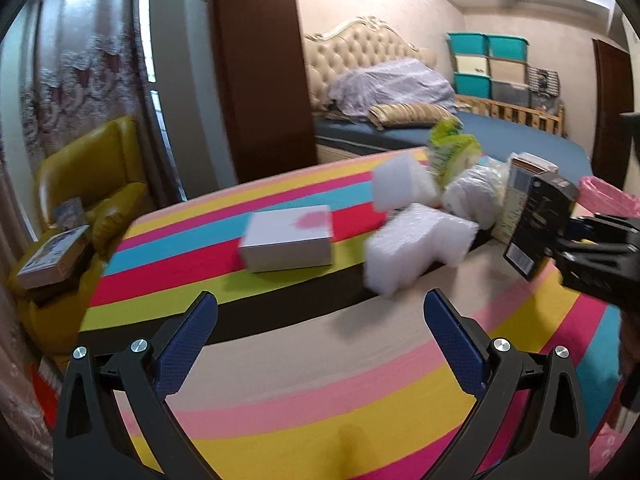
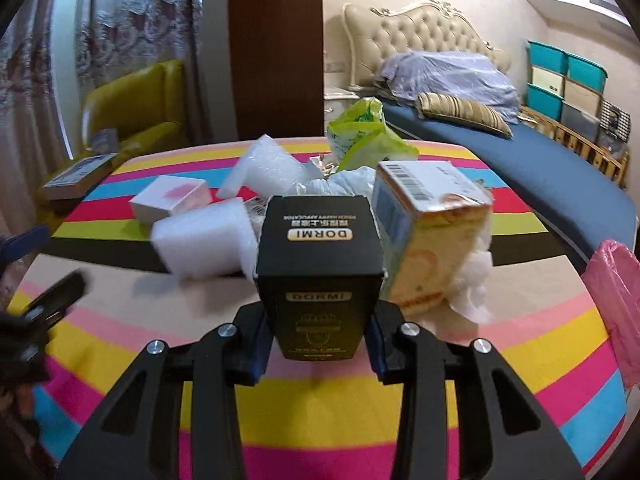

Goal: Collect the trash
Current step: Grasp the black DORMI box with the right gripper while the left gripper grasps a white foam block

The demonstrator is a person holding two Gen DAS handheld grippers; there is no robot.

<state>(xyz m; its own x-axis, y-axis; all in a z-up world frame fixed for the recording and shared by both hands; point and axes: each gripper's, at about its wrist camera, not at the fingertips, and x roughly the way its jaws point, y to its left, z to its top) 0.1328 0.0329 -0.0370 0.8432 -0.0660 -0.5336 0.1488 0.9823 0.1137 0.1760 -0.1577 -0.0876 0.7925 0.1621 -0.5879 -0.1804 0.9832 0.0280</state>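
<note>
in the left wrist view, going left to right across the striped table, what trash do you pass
white box with pink mark → foam block → black box held in the right gripper → pink bag

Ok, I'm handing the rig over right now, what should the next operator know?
Right gripper: shut on the black box, held above the striped table.
Left gripper: open, empty, pointing at the foam blocks.
On the table: white box, foam blocks, green bag, crumpled white plastic, orange carton.
Pink bin bag sits at the table's right edge.
Done: black box picked up. Left: bin it, then the rest.
</note>
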